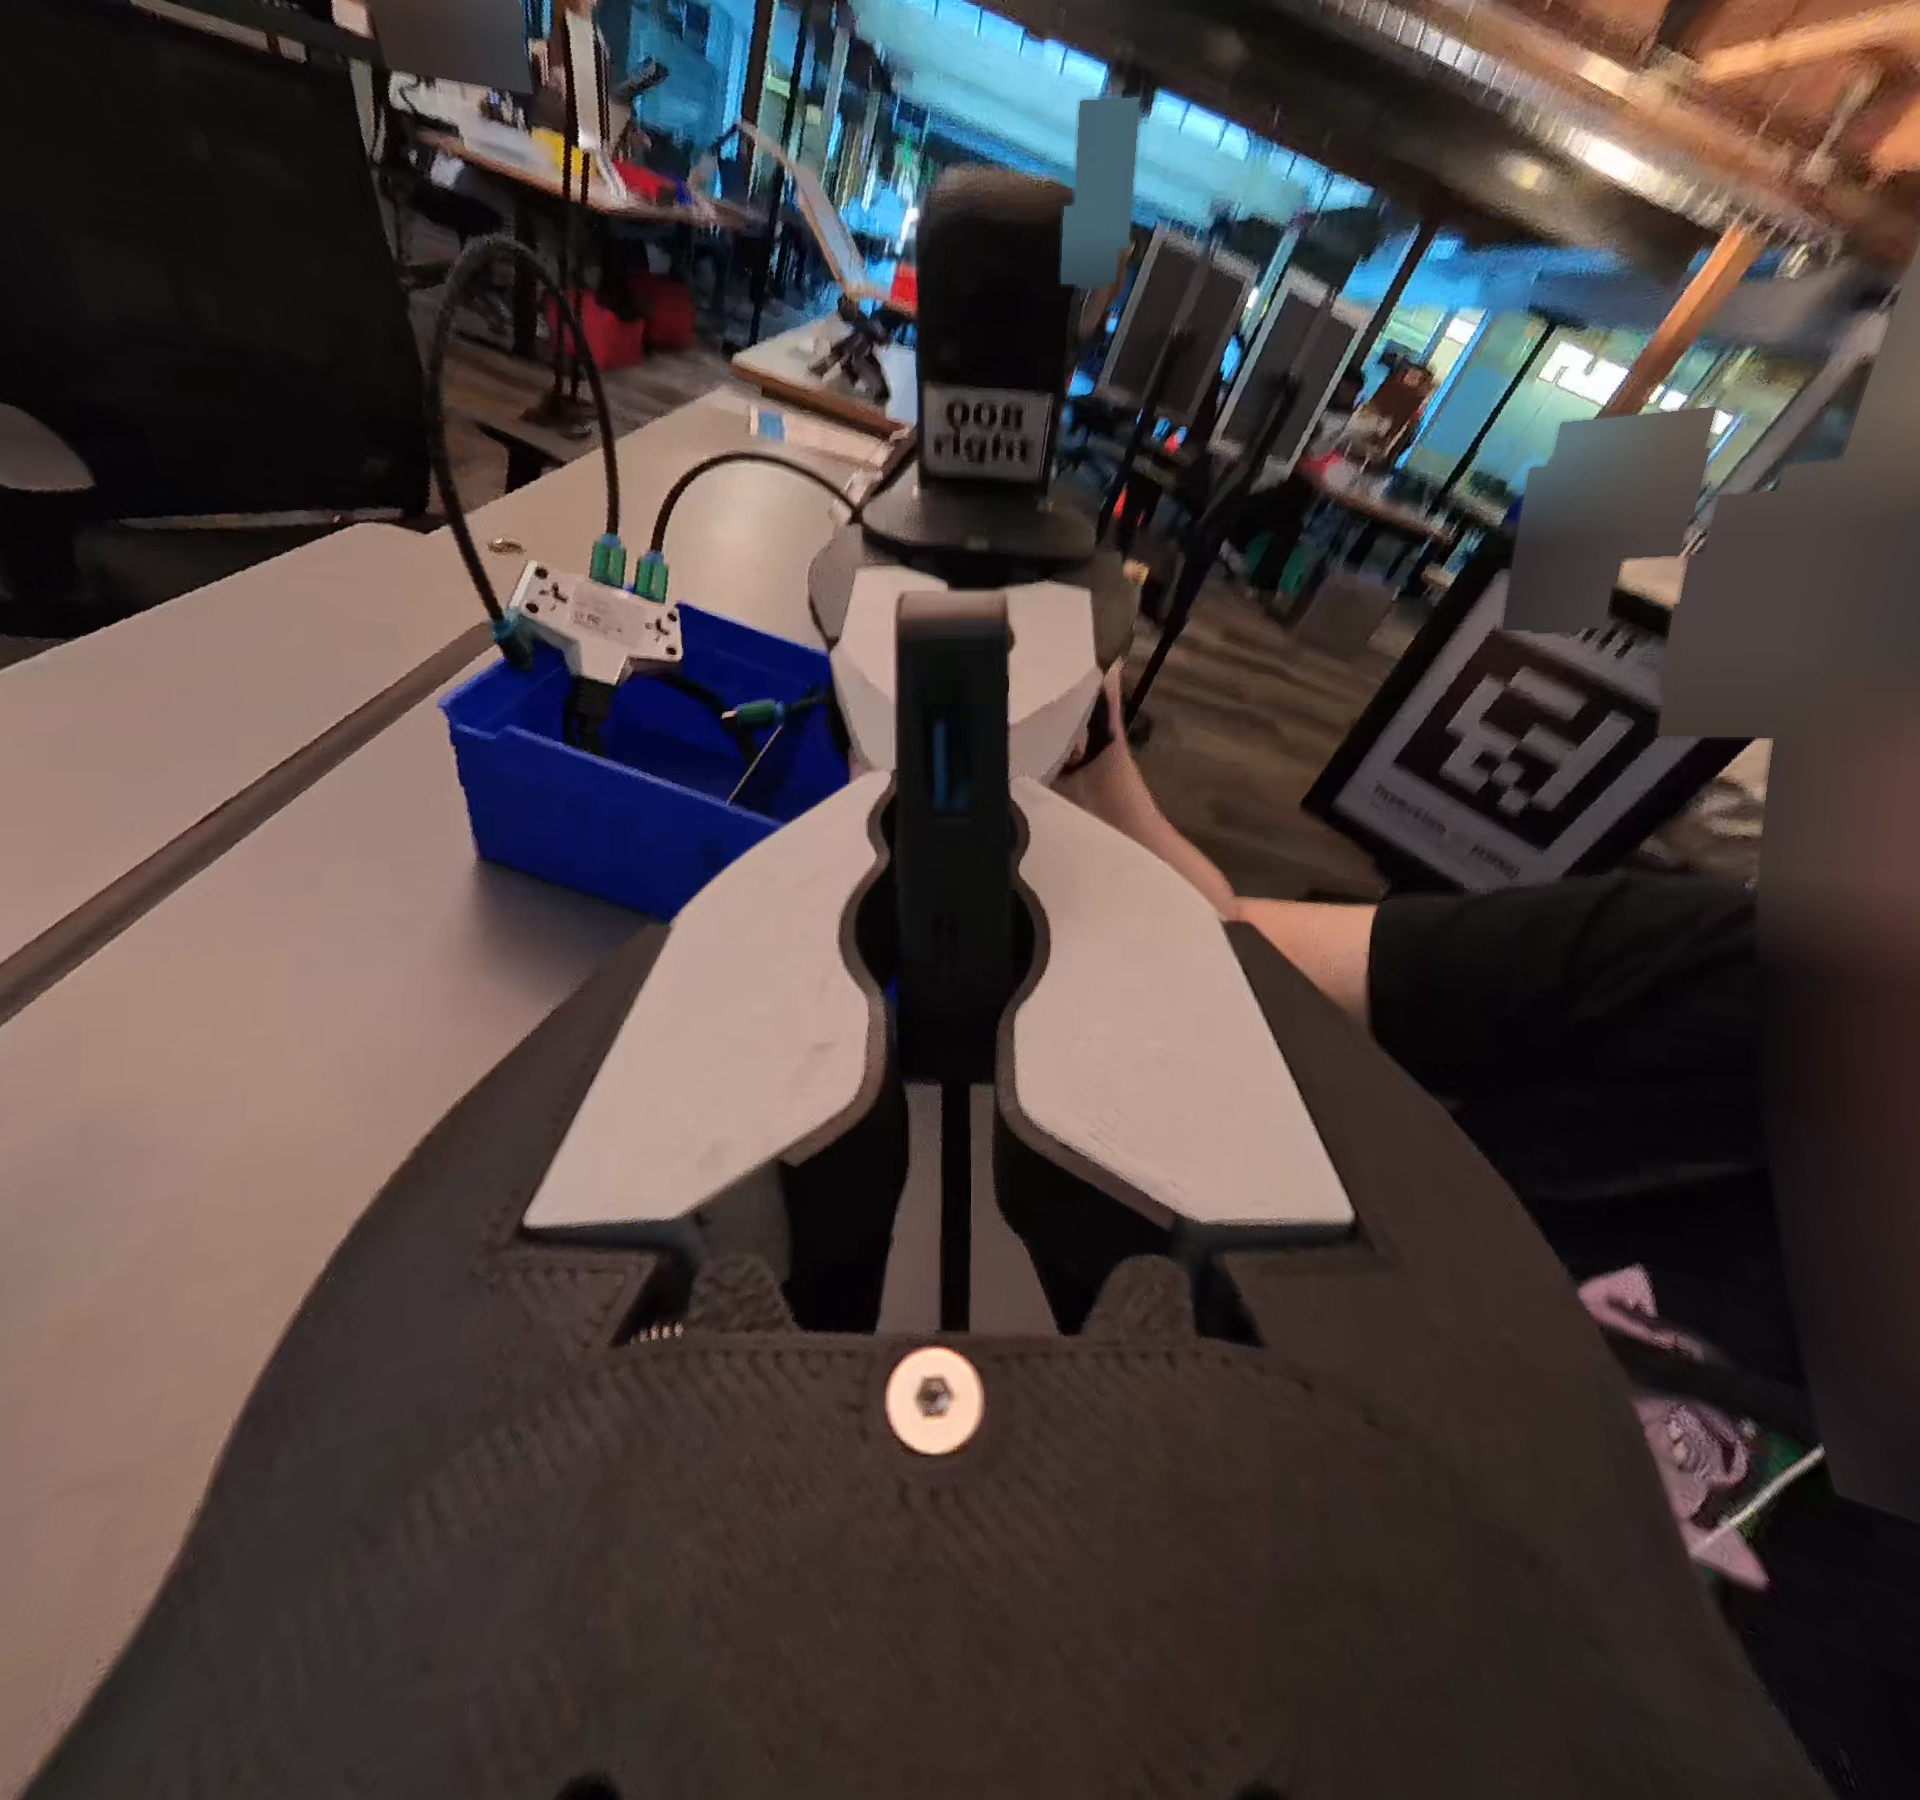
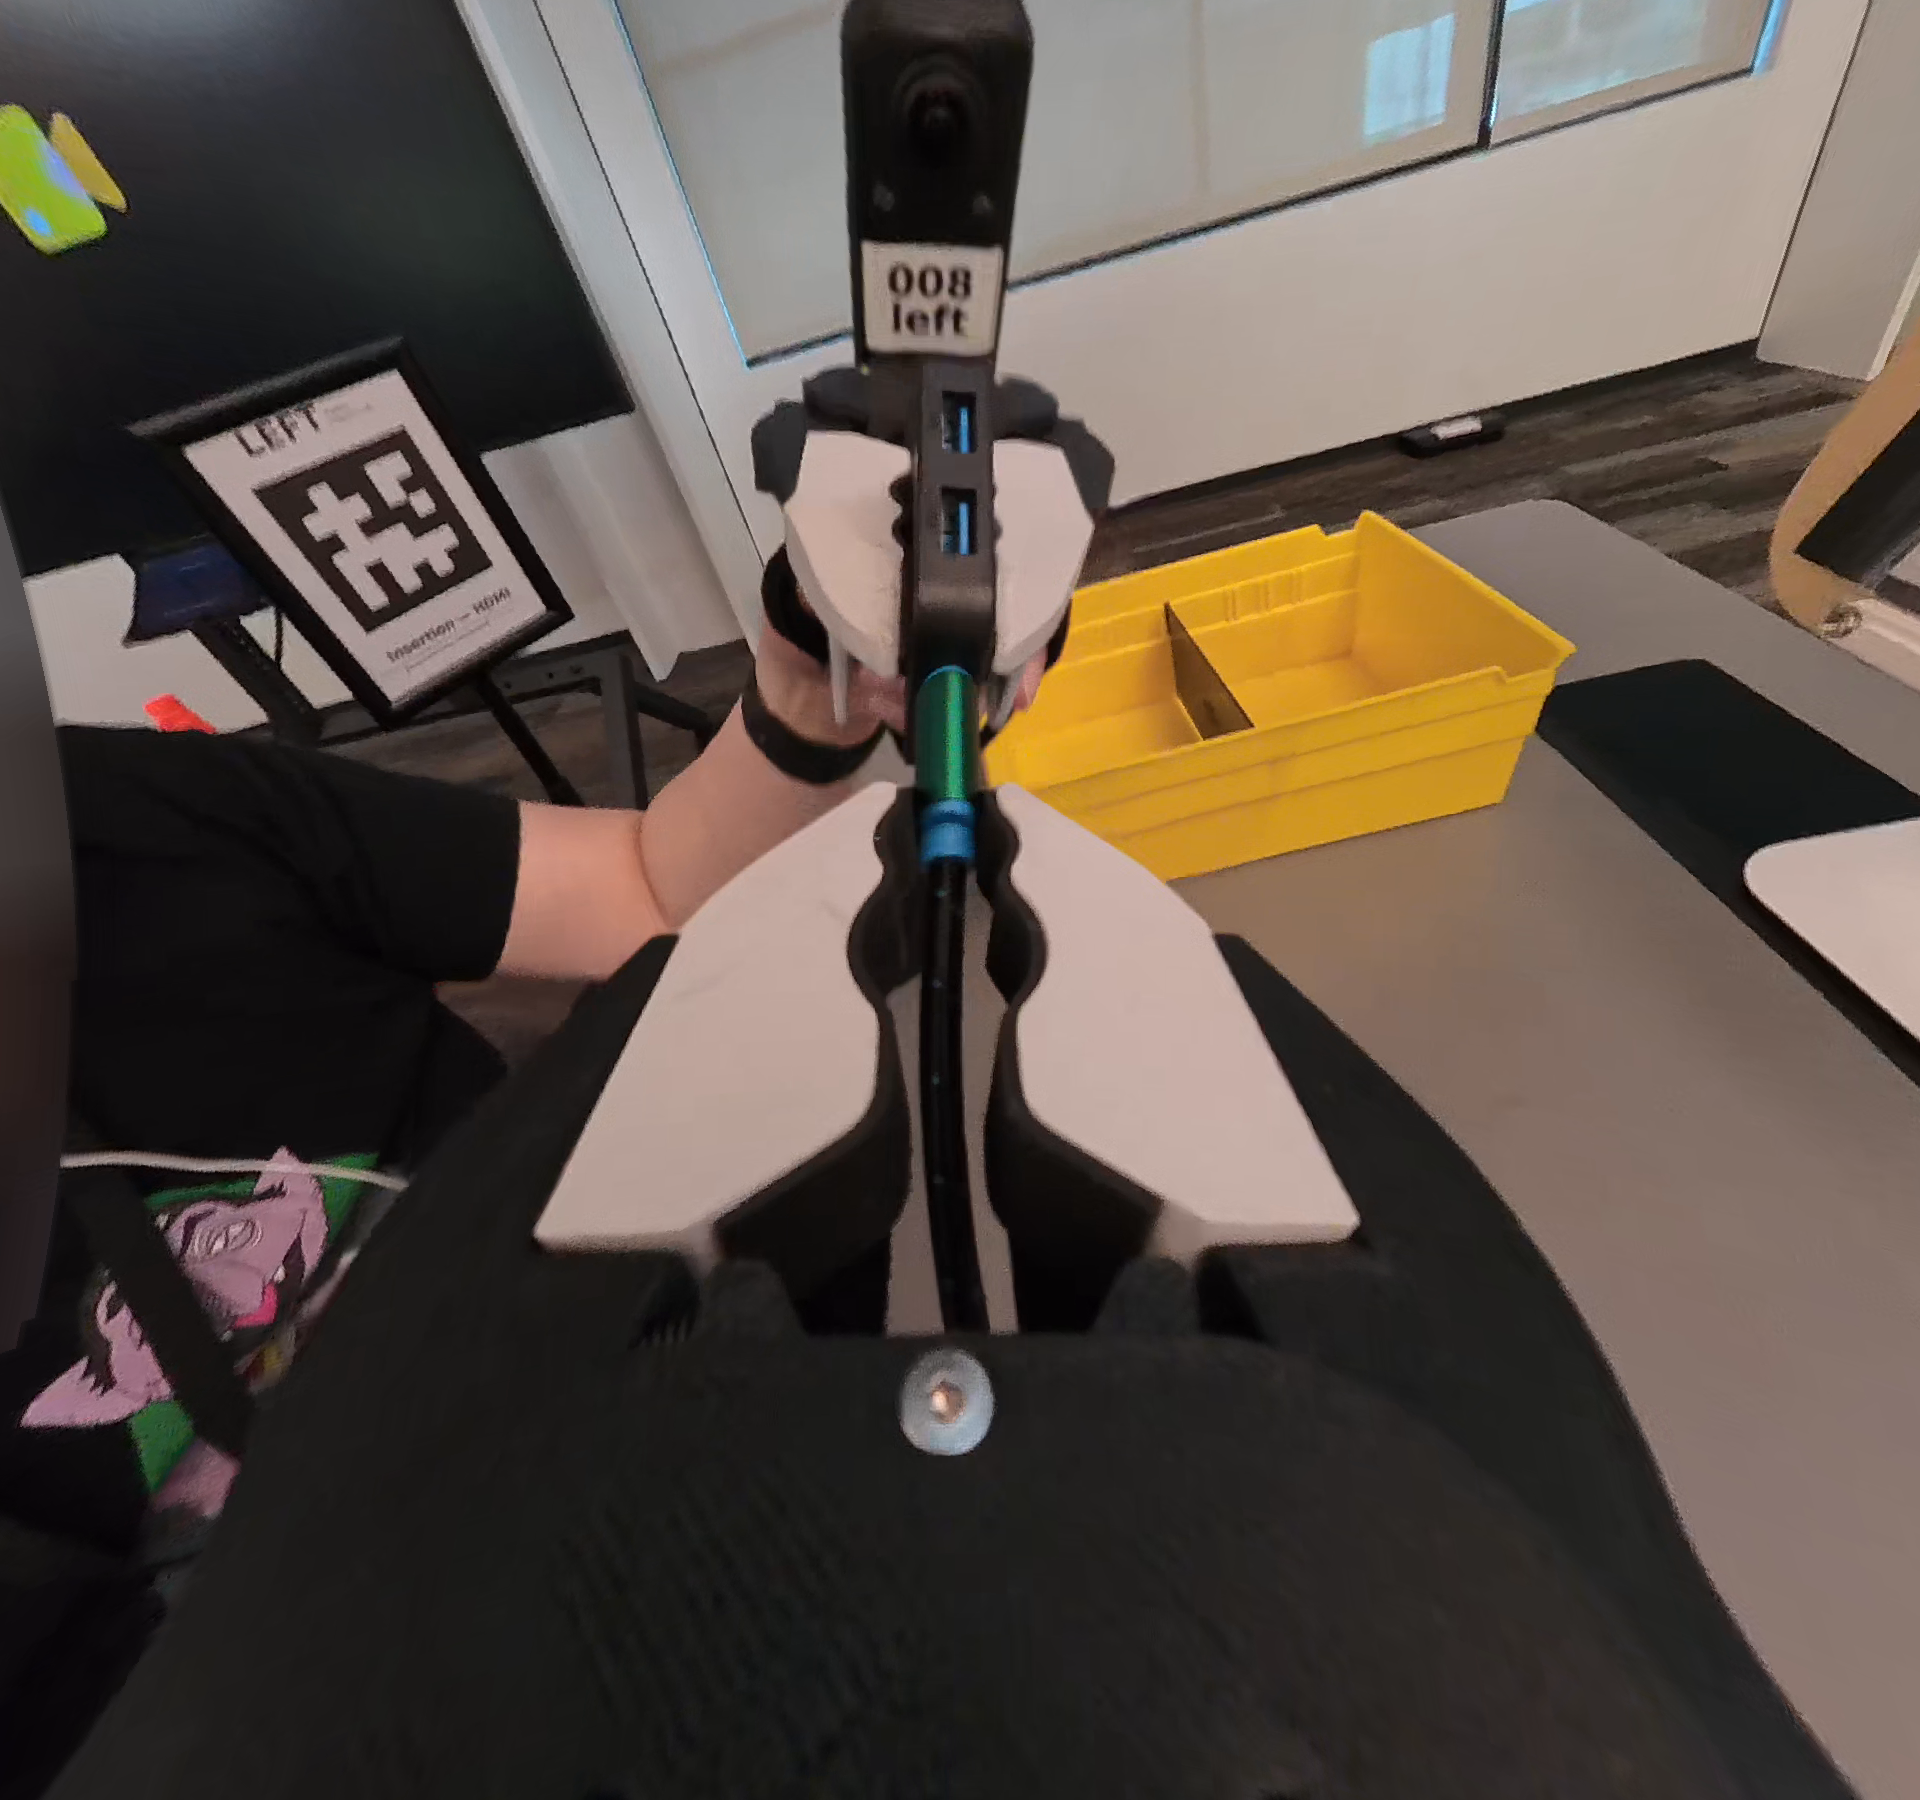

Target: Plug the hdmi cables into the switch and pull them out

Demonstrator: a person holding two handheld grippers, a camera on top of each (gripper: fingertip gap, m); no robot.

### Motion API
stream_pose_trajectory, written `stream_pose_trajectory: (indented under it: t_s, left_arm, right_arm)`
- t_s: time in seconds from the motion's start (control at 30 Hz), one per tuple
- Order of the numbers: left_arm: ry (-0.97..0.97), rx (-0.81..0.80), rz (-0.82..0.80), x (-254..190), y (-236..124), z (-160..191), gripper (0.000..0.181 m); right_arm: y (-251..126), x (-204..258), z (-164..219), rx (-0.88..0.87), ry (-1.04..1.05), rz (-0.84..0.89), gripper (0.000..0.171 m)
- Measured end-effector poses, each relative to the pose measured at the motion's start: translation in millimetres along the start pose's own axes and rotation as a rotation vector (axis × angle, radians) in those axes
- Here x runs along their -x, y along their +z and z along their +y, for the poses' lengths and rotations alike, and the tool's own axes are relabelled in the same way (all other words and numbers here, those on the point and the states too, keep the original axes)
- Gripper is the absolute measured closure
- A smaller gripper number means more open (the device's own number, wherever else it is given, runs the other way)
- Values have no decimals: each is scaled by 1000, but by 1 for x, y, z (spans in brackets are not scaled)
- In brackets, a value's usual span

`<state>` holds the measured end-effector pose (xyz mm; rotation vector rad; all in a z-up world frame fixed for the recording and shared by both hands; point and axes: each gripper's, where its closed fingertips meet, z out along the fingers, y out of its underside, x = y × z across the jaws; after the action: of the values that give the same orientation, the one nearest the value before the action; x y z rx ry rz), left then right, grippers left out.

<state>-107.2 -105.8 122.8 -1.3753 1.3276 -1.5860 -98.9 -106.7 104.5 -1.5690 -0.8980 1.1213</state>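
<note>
Plug seated, it seems: right gripper (image 2: 948, 841) clamps the green HDMI cable (image 2: 943, 727) at the switch (image 2: 948, 545), held at twelve o'clock by the left gripper (image 1: 951, 815); pulling out likely remains.

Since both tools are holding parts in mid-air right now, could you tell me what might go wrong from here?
1. The left hand-held gripper pinches the black switch by its narrow sides only; a push from the plug might twist or slip it.
2. The right hand-held gripper clamps the cable behind the green connector, so the plug could tilt.
3. Both parts hang beside the table; anything dropped may fall to the floor.
</note>
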Motion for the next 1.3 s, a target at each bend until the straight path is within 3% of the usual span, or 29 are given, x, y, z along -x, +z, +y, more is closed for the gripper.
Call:
stream_pose_trajectory:
  t_s: [0.03,0.2,0.43,1.07,1.3]
  left_arm:
    - [24,11,-11,-1,-1,1,167]
    - [36,127,15,-5,2,21,168]
    - [-19,143,38,3,6,32,168]
    - [-9,55,-15,12,2,22,168]
    - [-25,63,66,3,-1,18,167]
  right_arm:
    - [-4,2,4,37,-8,-2,160]
    - [-17,5,19,169,-68,19,160]
    - [-20,-3,19,167,-71,45,160]
    - [-14,-11,8,55,-40,51,161]
    - [-12,-3,9,72,-49,5,160]
